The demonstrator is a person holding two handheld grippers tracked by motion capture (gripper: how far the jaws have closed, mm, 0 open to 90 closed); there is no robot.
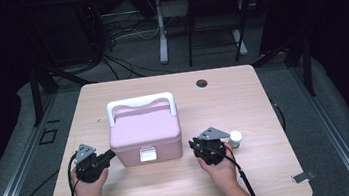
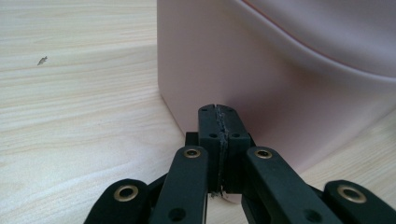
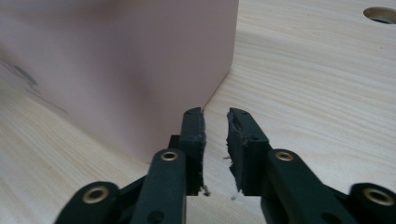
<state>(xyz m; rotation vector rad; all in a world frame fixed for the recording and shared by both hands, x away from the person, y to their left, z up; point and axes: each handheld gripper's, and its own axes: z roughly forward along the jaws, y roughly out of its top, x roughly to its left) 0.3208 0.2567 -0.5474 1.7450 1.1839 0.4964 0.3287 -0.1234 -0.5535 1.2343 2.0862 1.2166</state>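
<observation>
Overall light: the worktop [image 1: 243,99] is evenly lit from above; the room around it falls away to near black.
Shadows: soft and short under the pink box [image 1: 145,134], a faint dark band at its base.
Glare: mild pale sheen on the wood in front of the box.
Sharpness, high view: soft, low in detail.
Gripper views: wood grain crisp; the box wall close up is blurred and shaded.

Both grippers were matte black with brass-ringed screws; left gripper [image 1: 100,160] and right gripper [image 1: 201,145] each wore a grey three-cornered plate and trailed a black cable.
</observation>
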